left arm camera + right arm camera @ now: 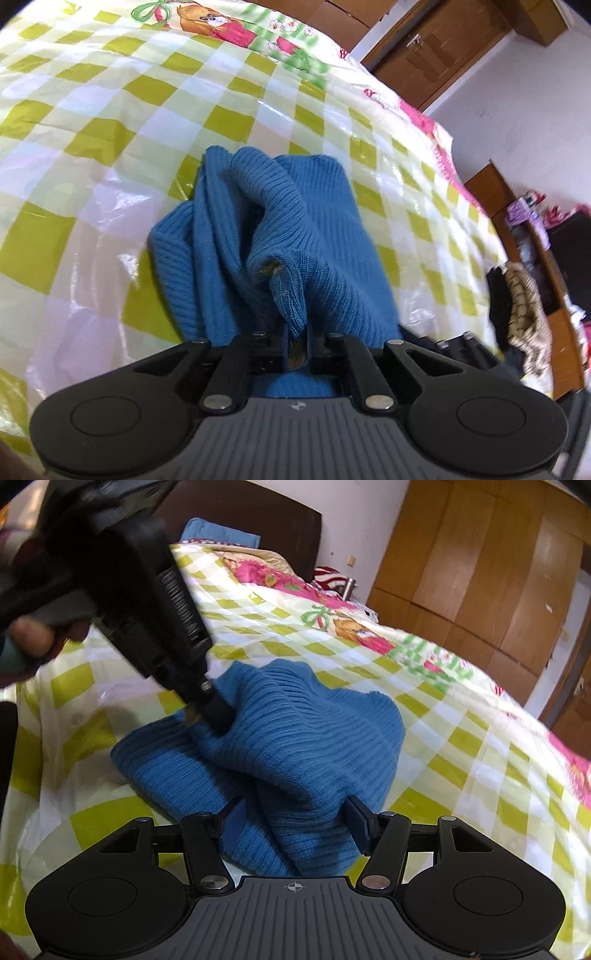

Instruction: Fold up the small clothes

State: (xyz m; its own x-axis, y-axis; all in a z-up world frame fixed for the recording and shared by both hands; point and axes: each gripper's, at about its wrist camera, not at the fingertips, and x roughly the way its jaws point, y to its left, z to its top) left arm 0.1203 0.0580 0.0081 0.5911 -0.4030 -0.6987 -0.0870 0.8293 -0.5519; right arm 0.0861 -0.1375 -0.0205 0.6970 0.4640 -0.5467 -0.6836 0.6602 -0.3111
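step: mid-fold | my left tongs clamped on blue knit hem | right tongs spread around near bunch, not pinching | next: pinch, lift together, lay flat on bed

left gripper: motion-blurred in the right wrist view, fingertips sunk into the blue knit garment | person's hand: blurred, cut off by the left edge | right gripper: garment fills the gap, pad contact unclear | garment's near edge: hidden behind the gripper body | shelf clutter: too blurred to identify
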